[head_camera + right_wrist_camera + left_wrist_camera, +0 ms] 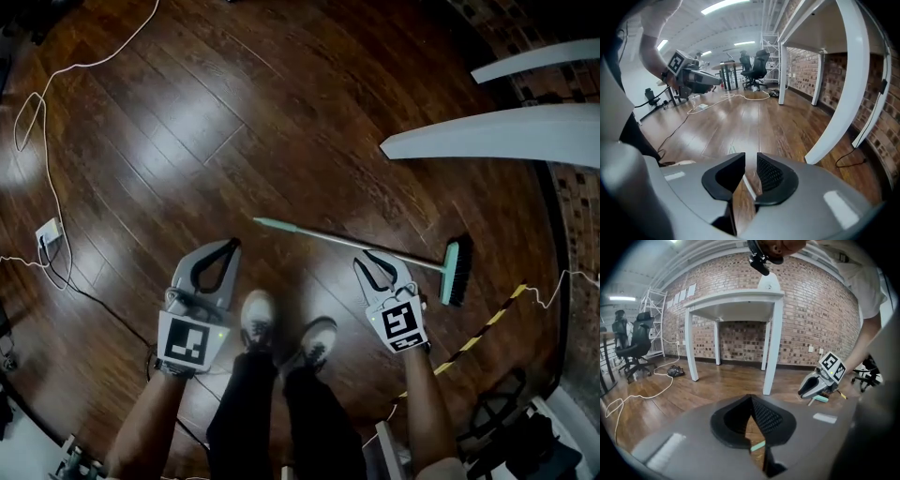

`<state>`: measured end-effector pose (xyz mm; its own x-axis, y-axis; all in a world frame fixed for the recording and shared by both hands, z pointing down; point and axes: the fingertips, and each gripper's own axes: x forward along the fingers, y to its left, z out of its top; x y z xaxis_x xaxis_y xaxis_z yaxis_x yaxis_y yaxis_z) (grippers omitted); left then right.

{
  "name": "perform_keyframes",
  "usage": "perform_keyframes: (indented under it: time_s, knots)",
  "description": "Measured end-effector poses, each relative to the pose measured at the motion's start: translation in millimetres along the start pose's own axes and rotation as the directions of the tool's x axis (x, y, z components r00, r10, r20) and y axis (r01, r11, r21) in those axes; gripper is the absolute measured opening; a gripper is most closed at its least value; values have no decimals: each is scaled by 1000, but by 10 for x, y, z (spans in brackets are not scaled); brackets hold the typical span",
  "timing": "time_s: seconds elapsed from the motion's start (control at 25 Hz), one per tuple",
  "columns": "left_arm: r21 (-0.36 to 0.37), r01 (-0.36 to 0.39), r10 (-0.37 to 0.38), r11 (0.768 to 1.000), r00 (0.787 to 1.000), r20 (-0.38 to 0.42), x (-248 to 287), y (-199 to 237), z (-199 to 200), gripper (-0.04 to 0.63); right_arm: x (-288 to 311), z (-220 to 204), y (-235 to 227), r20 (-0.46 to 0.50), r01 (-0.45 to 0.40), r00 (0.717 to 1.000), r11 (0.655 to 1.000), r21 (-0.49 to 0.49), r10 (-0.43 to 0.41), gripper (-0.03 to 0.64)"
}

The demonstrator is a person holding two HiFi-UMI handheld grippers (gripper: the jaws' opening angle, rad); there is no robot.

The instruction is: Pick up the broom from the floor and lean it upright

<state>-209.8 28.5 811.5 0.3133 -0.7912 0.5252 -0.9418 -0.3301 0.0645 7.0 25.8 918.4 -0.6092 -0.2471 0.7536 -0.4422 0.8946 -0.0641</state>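
Note:
The broom lies flat on the wooden floor, its thin teal handle (347, 242) running left to right and its teal brush head (457, 270) at the right. My right gripper (373, 262) hovers over the handle near the brush end, jaws open with a narrow gap; in the right gripper view (750, 161) a pale stretch of the handle (749, 187) shows on the floor through that gap, untouched. My left gripper (228, 249) hangs left of the feet, short of the handle's free end, shut with fingertips meeting on nothing (751, 399). A bit of teal handle (758, 445) shows below it.
A white table (487, 141) stands beyond the broom, its leg (843, 93) close to the right gripper. White cables (37, 122) and a socket block (49, 231) lie at the left. Yellow-black tape (478, 333) crosses the floor at right. The person's shoes (258, 319) stand between the grippers. Office chairs (633, 343) stand far off.

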Motion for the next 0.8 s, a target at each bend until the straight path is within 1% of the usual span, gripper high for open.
perform_keyframes:
  time_s: [0.08, 0.12, 0.2, 0.28, 0.36, 0.56, 0.68, 0.72, 0.76, 0.8]
  knots:
    - [10, 11, -11, 1000, 999, -43, 90, -51, -393, 2, 268, -293, -31, -57, 8, 998, 1000, 22, -7, 94]
    - [0, 9, -9, 1000, 998, -64, 135, -65, -579, 2, 408, -435, -45, -92, 8, 996, 1000, 28, -5, 97]
    - [-26, -1, -1, 1000, 995, -95, 235, -100, -900, 2, 671, -707, -52, -164, -3, 986, 1000, 9, 5, 103]
    - [-38, -10, 6, 999, 994, -109, 350, -140, -1158, 2, 891, -946, -26, -234, -21, 972, 1000, -18, 16, 104]
    - [-45, -24, 19, 999, 993, -115, 482, -165, -1368, 2, 1068, -1126, 25, -278, -42, 960, 999, -30, 32, 106]
    - [-122, -65, 48, 990, 989, -142, 737, -230, -1673, 2, 1340, -1345, 135, -308, -67, 950, 998, -18, 58, 115]
    - [-150, -71, 48, 986, 987, -152, 830, -268, -1756, 2, 1476, -1401, 137, -320, -47, 945, 998, 44, 59, 124]
    - [-153, -66, 42, 986, 987, -154, 855, -293, -1768, 2, 1516, -1420, 129, -335, -43, 941, 998, 47, 56, 129]
    - [-156, -58, 34, 986, 987, -156, 872, -323, -1777, 2, 1551, -1447, 121, -360, -46, 932, 999, 19, 50, 130]
    - [-158, -50, 24, 986, 987, -159, 881, -354, -1786, 2, 1585, -1484, 118, -395, -62, 918, 997, -38, 42, 130]
